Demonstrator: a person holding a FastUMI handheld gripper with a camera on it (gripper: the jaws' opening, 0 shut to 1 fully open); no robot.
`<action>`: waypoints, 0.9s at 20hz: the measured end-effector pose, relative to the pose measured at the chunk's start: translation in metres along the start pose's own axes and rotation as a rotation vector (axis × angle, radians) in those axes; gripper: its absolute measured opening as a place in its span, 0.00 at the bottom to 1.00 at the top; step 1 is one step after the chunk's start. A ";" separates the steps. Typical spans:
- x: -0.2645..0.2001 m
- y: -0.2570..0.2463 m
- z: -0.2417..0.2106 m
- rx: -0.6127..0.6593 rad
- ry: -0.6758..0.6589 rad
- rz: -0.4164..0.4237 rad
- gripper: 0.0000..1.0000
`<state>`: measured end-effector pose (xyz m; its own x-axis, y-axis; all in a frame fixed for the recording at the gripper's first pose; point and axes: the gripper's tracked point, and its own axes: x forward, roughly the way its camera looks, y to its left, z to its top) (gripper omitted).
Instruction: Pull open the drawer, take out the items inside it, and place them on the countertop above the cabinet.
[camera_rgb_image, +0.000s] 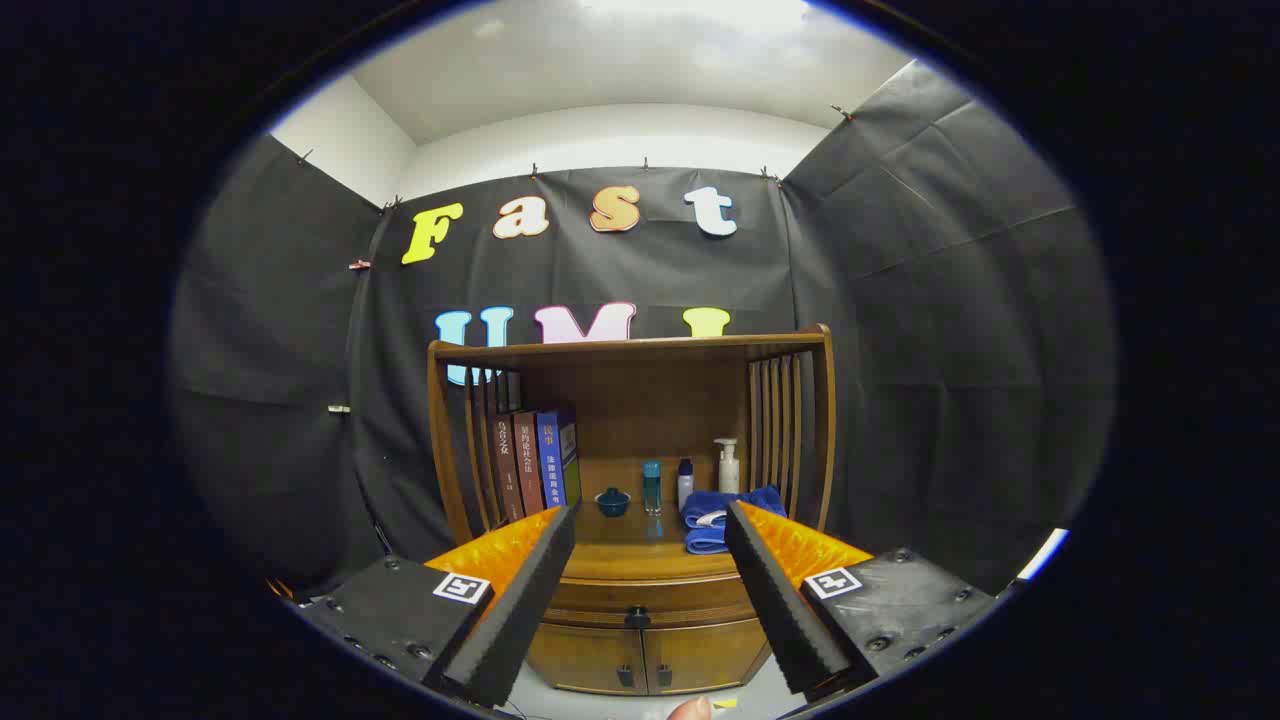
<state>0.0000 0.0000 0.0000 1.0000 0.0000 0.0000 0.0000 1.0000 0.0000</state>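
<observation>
Gripper (650, 520): fingers spread wide apart, nothing between them, held short of the cabinet (640, 620).
Cabinet: wooden, straight ahead between the fingers.
Drawer (640, 603): closed, under the cabinet's countertop (640, 560), dark knob (637, 618) at centre; two small doors (645, 655) beneath.
On the countertop, left to right: upright books (530, 465), small teal bowl (612, 502), teal bottle (651, 487), small white bottle (685, 483), pump bottle (727, 467), folded blue towel (718, 518).
Top shelf (630, 348): over the cabinet's alcove.
</observation>
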 end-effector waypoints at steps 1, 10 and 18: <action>0.000 0.000 -0.001 -0.005 0.001 -0.002 0.98; -0.008 0.017 -0.004 -0.054 -0.011 0.019 0.99; -0.004 0.029 0.007 -0.030 -0.043 0.043 0.98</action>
<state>-0.0040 0.0291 0.0072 0.9981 0.0438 0.0426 -0.0425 0.9986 -0.0314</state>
